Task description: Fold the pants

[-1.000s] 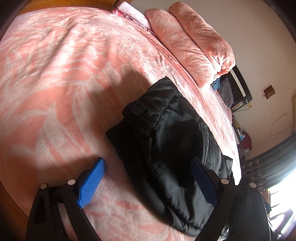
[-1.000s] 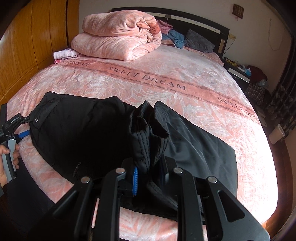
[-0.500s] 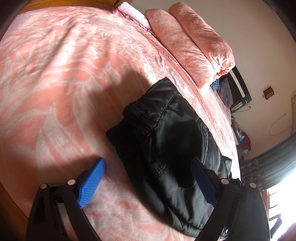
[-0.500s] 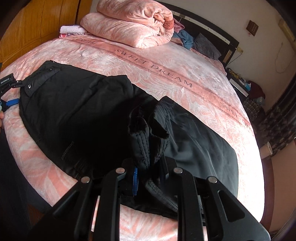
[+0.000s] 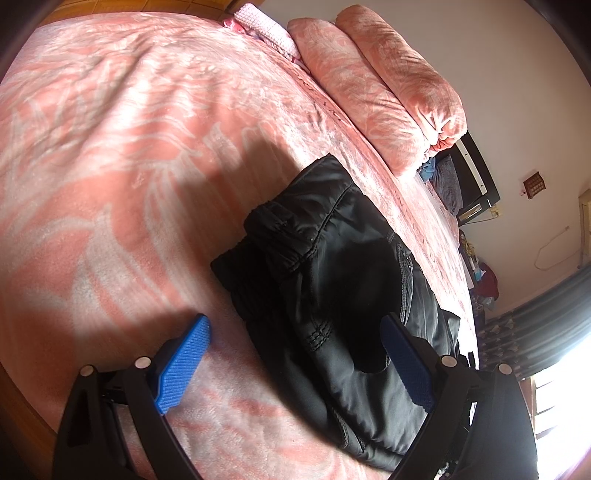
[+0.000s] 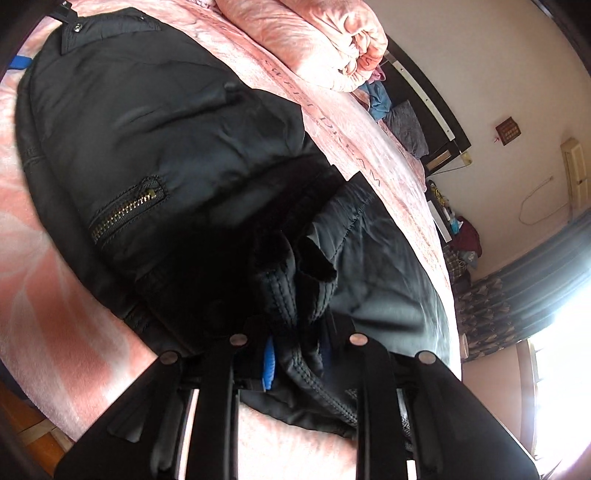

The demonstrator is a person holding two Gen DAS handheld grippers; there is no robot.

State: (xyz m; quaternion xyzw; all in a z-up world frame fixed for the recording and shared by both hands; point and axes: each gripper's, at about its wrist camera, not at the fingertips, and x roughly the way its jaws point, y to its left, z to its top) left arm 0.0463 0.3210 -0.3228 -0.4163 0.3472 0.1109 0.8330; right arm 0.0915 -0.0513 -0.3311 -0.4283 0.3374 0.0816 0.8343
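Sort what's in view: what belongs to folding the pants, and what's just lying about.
For the job: black pants, right gripper clamped on them, open left gripper.

Lying about: folded pink blanket, pink bedspread, grey pillow, blue garment.

bed (image 5: 110,155) with pink patterned cover; black pants (image 6: 177,122) lie spread across it, a folded pink blanket (image 5: 380,85) and small white cloth (image 5: 266,26) near the headboard (image 6: 424,96).
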